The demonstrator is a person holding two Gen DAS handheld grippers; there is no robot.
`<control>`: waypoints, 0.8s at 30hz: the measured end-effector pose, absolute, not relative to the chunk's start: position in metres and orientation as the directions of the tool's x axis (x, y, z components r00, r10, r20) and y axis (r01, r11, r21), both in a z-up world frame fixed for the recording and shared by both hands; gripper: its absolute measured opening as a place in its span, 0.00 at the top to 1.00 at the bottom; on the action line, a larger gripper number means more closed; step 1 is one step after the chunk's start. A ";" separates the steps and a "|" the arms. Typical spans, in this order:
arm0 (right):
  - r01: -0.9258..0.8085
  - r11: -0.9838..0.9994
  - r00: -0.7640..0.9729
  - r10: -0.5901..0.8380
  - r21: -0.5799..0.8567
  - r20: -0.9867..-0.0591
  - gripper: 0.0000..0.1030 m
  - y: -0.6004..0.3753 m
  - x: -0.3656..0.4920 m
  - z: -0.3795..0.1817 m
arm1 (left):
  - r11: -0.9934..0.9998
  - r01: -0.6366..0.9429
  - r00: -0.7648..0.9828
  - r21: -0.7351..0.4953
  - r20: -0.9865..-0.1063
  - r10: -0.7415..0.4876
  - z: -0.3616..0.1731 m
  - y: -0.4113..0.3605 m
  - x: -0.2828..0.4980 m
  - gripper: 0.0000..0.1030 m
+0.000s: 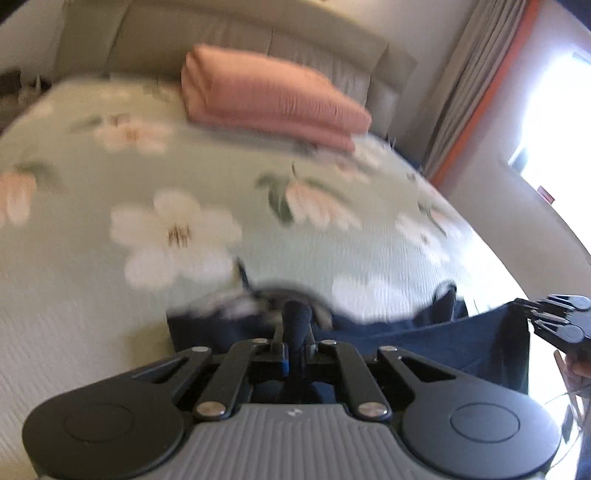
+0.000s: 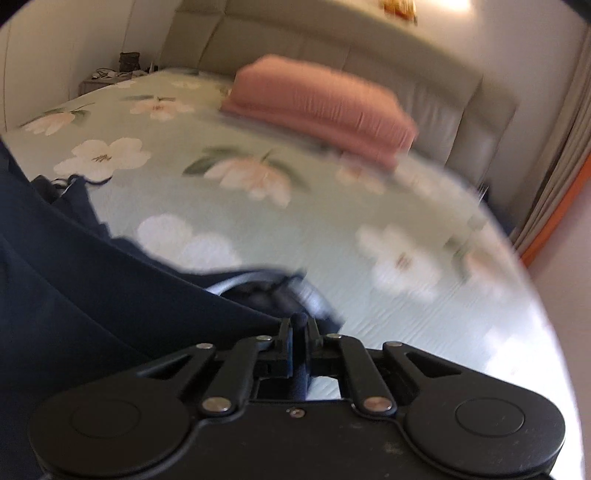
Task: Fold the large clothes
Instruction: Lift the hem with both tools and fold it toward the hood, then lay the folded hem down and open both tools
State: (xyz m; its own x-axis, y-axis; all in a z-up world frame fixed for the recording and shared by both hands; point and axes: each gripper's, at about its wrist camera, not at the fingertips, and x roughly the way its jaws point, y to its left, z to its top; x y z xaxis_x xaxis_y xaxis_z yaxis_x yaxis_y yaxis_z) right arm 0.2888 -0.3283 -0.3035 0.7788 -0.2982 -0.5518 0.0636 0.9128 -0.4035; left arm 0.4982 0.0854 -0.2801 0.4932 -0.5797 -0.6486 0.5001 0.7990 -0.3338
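Observation:
A dark navy garment (image 1: 424, 339) hangs stretched between my two grippers above the near edge of the bed. My left gripper (image 1: 296, 325) is shut on a bunched fold of the navy cloth. My right gripper (image 2: 298, 328) is shut on another fold of the same garment (image 2: 92, 288), which spreads away to the left in the right wrist view. The right gripper also shows at the right edge of the left wrist view (image 1: 554, 317), pinching the cloth's edge. Both views are motion-blurred.
The bed has a pale green spread with large white and pink flowers (image 1: 177, 236). A folded pink blanket (image 1: 273, 99) lies near the grey padded headboard (image 1: 240, 33). Curtains (image 1: 480, 81) and a bright window are at the right. A nightstand (image 2: 99, 79) stands at the far left.

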 end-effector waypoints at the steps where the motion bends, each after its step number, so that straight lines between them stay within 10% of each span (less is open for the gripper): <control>1: 0.074 0.904 0.786 -0.312 -0.421 -0.534 0.95 -0.329 0.294 -0.300 | 0.807 0.497 0.517 -0.318 -0.639 -0.570 -0.275 0.082 0.502 0.94; 5: 0.208 0.836 0.788 -0.451 -0.507 -0.420 0.98 -0.348 0.343 -0.298 | 0.863 0.418 0.600 -0.283 -0.627 -0.497 -0.276 0.069 0.539 0.94; 11: 0.119 0.965 0.703 -0.249 -0.235 -0.666 0.95 -0.385 0.395 -0.332 | 0.917 0.288 0.574 -0.278 -0.717 -0.397 -0.339 0.063 0.588 0.95; 14: 0.048 0.985 0.681 -0.155 -0.167 -0.716 0.42 -0.378 0.381 -0.341 | 0.889 0.307 0.521 -0.340 -0.722 -0.456 -0.348 0.072 0.579 0.94; 24: 0.157 0.982 0.581 -0.002 0.109 -0.814 0.30 -0.414 0.377 -0.360 | 0.842 0.413 0.428 -0.346 -0.743 -0.515 -0.330 0.080 0.540 0.41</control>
State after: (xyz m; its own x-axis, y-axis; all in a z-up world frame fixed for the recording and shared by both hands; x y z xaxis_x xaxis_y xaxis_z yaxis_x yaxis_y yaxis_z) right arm 0.3767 -0.4143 -0.3603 0.5808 -0.0022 -0.8141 0.1570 0.9815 0.1094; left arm 0.5402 0.0795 -0.3296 0.4277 -0.5149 -0.7430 0.4135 0.8423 -0.3457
